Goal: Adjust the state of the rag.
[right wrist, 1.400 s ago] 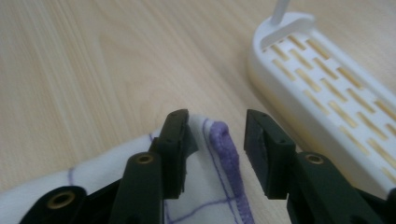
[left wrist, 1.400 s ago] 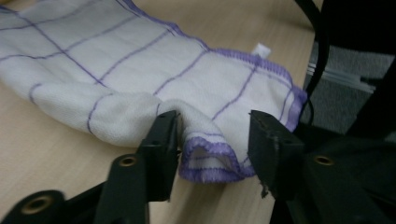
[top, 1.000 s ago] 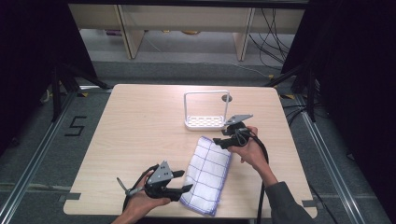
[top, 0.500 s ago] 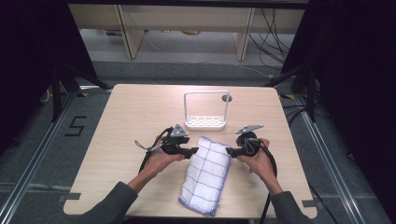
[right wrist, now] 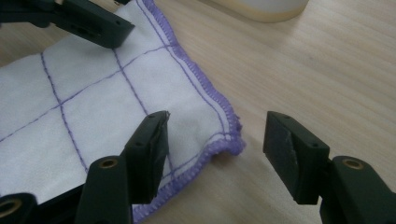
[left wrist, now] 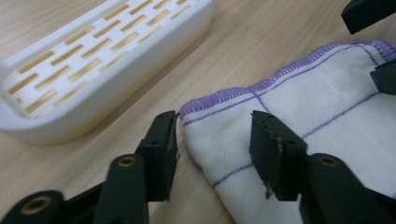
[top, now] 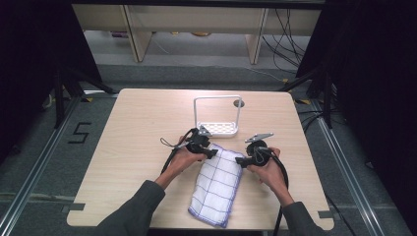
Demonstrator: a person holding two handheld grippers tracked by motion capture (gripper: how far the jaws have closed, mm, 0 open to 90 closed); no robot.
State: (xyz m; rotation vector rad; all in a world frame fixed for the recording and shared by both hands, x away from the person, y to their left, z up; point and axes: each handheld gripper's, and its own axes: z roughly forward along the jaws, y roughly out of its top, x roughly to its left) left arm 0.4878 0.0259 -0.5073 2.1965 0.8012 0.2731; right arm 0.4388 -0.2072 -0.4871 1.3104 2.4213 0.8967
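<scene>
white rack point(top: 217, 125) stands just beyond cloth point(top: 216, 184), blocking the far-centre approach. left gripper point(top: 209, 151) and right gripper point(top: 241, 160) crowd the cloth's far corners. bare table point(top: 128, 142) left and right; near edge narrow.

table: light wood point(top: 137, 128) | floor: grey point(top: 44, 162), marked "5" point(top: 79, 132) | rear: pale shelving point(top: 142, 29), loose cables point(top: 290, 34) | sides: dark

Right gripper point(right wrist: 215, 140) fingers point(right wrist: 148, 149) spread wide, straddling purple-hemmed corner of white checked cloth point(right wrist: 93, 107) on wooden counter point(right wrist: 317, 70). Left gripper point(right wrist: 88, 21) over cloth's far corner, top left.
</scene>
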